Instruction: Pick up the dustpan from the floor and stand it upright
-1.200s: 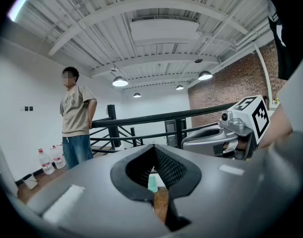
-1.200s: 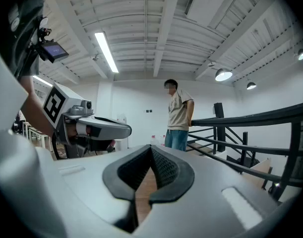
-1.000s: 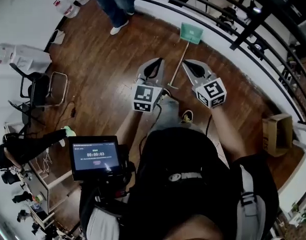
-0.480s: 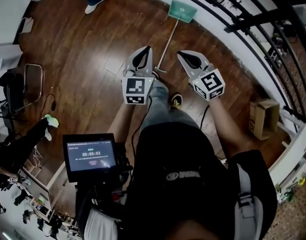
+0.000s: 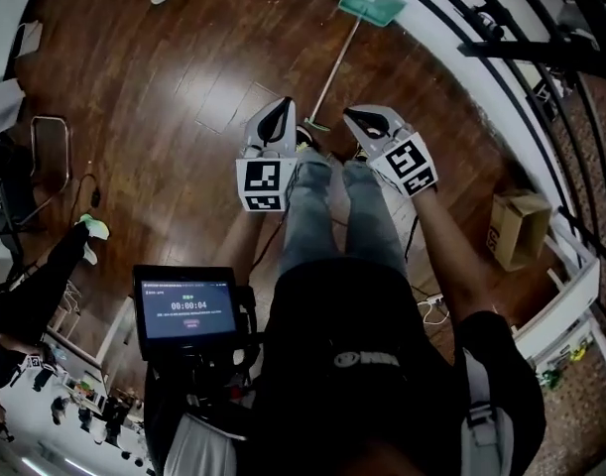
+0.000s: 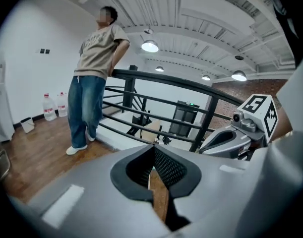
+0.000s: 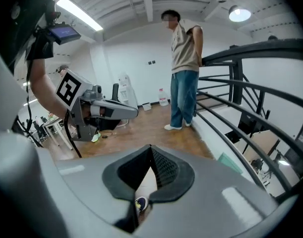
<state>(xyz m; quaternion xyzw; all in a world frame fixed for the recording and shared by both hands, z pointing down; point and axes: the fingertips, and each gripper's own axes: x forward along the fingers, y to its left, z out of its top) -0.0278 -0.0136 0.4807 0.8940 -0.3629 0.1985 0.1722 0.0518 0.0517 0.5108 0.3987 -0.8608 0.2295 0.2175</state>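
The dustpan lies flat on the wooden floor, its green pan (image 5: 371, 1) by the white ledge under the railing. Its long thin handle (image 5: 332, 72) runs back toward me. In the head view my left gripper (image 5: 280, 105) and right gripper (image 5: 350, 114) hover side by side above my knees. The handle's near end lies on the floor between their tips. Both are shut with nothing in them. The right gripper view shows a corner of the green pan (image 7: 231, 163) ahead on the right and the left gripper (image 7: 122, 110) on the left.
A person (image 6: 94, 78) stands leaning on the black railing (image 5: 501, 62) ahead. A cardboard box (image 5: 516, 228) sits on the floor to the right, and a chair (image 5: 30, 172) to the left. Water bottles (image 6: 49, 106) stand by the far wall. A tablet (image 5: 186, 308) hangs at my chest.
Both grippers have sunk toward the floor and stay shut. I have stepped closer to the dustpan, so its handle's near end now lies between the gripper tips.
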